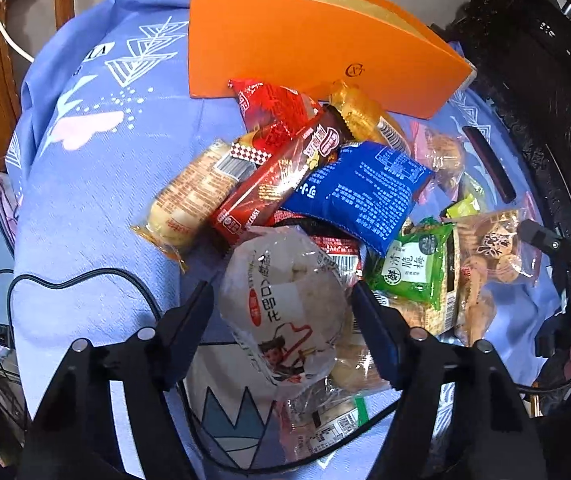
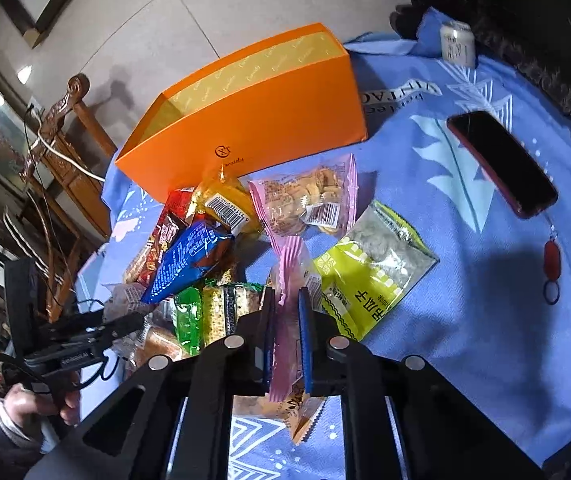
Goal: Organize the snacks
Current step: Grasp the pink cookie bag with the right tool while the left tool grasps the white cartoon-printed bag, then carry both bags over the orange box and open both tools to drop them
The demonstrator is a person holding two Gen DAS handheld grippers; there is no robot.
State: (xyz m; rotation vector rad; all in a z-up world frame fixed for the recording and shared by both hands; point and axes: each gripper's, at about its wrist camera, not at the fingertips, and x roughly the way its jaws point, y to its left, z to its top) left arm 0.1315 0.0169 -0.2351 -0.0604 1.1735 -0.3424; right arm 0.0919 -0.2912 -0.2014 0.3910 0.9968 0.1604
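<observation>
A pile of snack packets lies on the blue cloth in front of an open orange box (image 1: pixel 305 48), which also shows in the right wrist view (image 2: pixel 253 120). My left gripper (image 1: pixel 281 304) is open, its fingers on either side of a white bun packet (image 1: pixel 285 304). Behind it lie a blue packet (image 1: pixel 361 188), a red-brown packet (image 1: pixel 281 176) and a green plum packet (image 1: pixel 417 268). My right gripper (image 2: pixel 285 304) is shut on the edge of a pink-edged biscuit packet (image 2: pixel 287 344). A second pink packet (image 2: pixel 309 196) and a yellow-green packet (image 2: pixel 369 276) lie just ahead.
A red-cased phone (image 2: pixel 501 164) with a red key fob (image 2: pixel 552 260) lies on the cloth at the right. A white can (image 2: pixel 457 44) stands at the far edge. A black cable (image 1: pixel 85 280) crosses the cloth at the left. Wooden chairs (image 2: pixel 65 152) stand beyond the table.
</observation>
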